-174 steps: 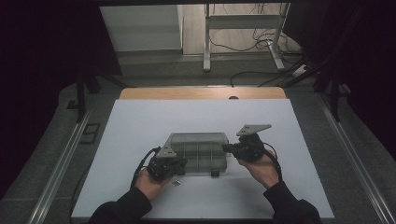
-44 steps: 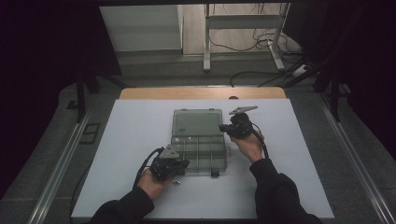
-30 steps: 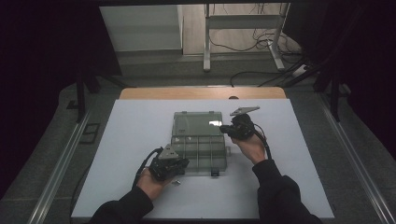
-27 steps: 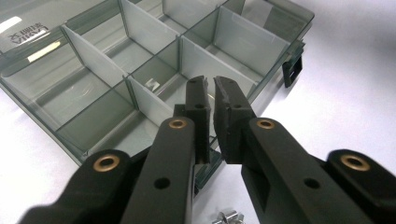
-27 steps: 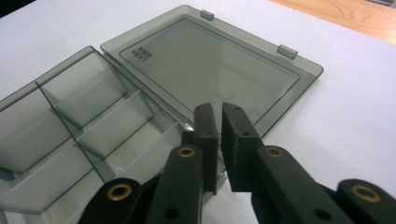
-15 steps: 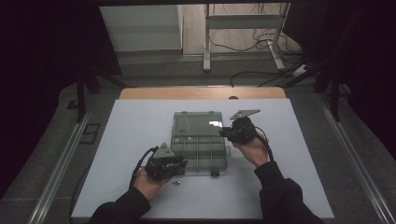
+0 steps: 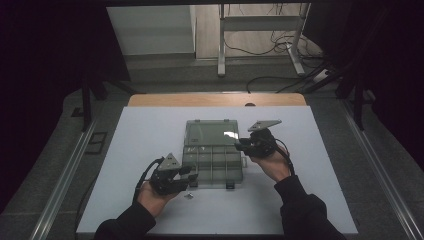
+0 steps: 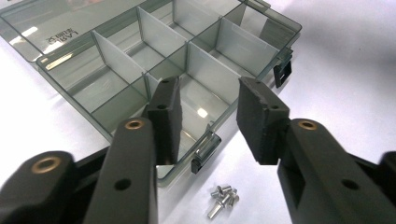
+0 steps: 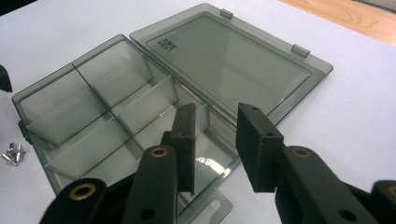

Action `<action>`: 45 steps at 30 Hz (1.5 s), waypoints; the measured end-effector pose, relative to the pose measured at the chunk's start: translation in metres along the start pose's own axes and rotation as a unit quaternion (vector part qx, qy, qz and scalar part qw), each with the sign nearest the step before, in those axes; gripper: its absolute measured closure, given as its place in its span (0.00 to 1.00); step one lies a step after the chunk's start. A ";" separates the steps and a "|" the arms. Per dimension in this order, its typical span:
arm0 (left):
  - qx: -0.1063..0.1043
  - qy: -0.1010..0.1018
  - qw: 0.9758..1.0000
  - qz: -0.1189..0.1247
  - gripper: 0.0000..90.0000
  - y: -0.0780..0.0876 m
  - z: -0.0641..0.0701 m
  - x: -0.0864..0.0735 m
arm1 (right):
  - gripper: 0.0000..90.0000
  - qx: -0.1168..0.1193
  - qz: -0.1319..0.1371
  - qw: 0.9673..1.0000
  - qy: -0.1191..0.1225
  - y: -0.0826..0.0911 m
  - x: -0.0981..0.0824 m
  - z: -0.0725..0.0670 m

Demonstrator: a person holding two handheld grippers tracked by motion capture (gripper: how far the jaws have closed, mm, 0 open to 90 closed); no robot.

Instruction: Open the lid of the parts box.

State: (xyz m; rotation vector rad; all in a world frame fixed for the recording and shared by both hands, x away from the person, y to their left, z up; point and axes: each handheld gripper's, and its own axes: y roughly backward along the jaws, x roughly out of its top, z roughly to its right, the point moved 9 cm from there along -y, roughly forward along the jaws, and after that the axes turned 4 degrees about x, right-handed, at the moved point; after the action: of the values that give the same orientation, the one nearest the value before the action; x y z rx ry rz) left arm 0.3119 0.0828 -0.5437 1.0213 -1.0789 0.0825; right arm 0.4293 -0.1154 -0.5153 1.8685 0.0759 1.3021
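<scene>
The box (image 7: 212, 155) lies in the middle of the white table (image 7: 125, 150), its lid (image 7: 210, 132) opened flat to the far side. The left gripper (image 7: 192, 176) is at the near left corner and the right gripper (image 7: 240, 146) at the right edge; both have just been opening their jaws and nothing is between them. One risk: the box is light, smooth plastic, so a push from a jaw could slide it over the small metal pins (image 8: 223, 198) near its front latch and scatter them. The box is smoky, transparent and rectangular, with thin straight dividers; the pads are matte black.
</scene>
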 end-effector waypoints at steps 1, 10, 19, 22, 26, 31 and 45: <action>0.000 0.000 1.000 0.000 0.64 0.001 0.000 0.000 | 0.73 0.000 0.000 1.000 0.001 0.001 0.000 -0.001; 0.004 -0.005 1.000 -0.002 0.55 0.009 -0.002 -0.003 | 0.69 0.004 0.004 1.000 0.005 0.008 -0.003 -0.008; 0.020 -0.004 1.000 -0.005 0.43 0.017 -0.008 -0.006 | 0.65 0.011 0.005 1.000 0.005 0.015 -0.008 -0.015; 0.016 0.001 1.000 -0.003 0.39 0.019 -0.009 -0.006 | 0.64 0.013 0.008 1.000 0.005 0.018 -0.008 -0.016; 0.014 0.006 1.000 0.000 0.35 0.023 -0.011 -0.006 | 0.62 0.012 0.010 1.000 0.003 0.022 -0.011 -0.018; 0.011 0.015 1.000 0.005 0.29 0.029 -0.014 -0.007 | 0.58 0.009 0.011 1.000 0.003 0.027 -0.015 -0.020; 0.021 0.002 1.000 -0.004 0.14 0.037 -0.014 -0.017 | 0.49 0.003 0.014 1.000 0.007 0.040 -0.026 -0.027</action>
State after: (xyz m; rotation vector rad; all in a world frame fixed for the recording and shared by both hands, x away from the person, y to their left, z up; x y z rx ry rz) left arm 0.2936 0.1204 -0.5332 1.0615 -1.0730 0.1011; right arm 0.3806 -0.1379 -0.5051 1.8714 0.0609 1.3343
